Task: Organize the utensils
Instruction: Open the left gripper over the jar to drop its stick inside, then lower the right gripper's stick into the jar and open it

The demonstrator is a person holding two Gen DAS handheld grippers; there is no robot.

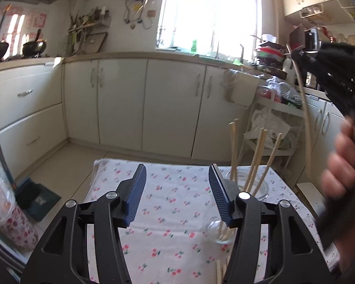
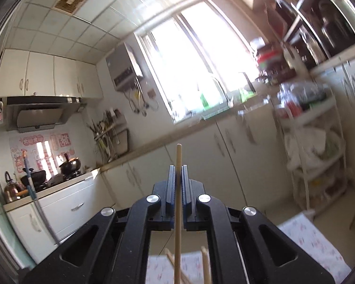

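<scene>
Wooden chopstick [image 2: 177, 203] pinched tight in the right gripper [image 2: 177, 169]; left gripper [image 1: 177, 179] gaping wide, empty, above the cherry-print tablecloth [image 1: 168, 215].

Tablecloth [image 1: 172, 189]: white cloth, small red cherry print with green leaves
Gripper pads [image 1: 136, 194]: dark blue, ribbed, on black arms
Chopstick [image 2: 178, 213]: pale tan wood
Glass jar [image 1: 260, 187]: clear, colourless
Kitchen cabinets [image 1: 123, 104]: plain cream

Black claw [image 1: 177, 184], blue ribbed pads [image 1: 136, 194], silver screws
</scene>
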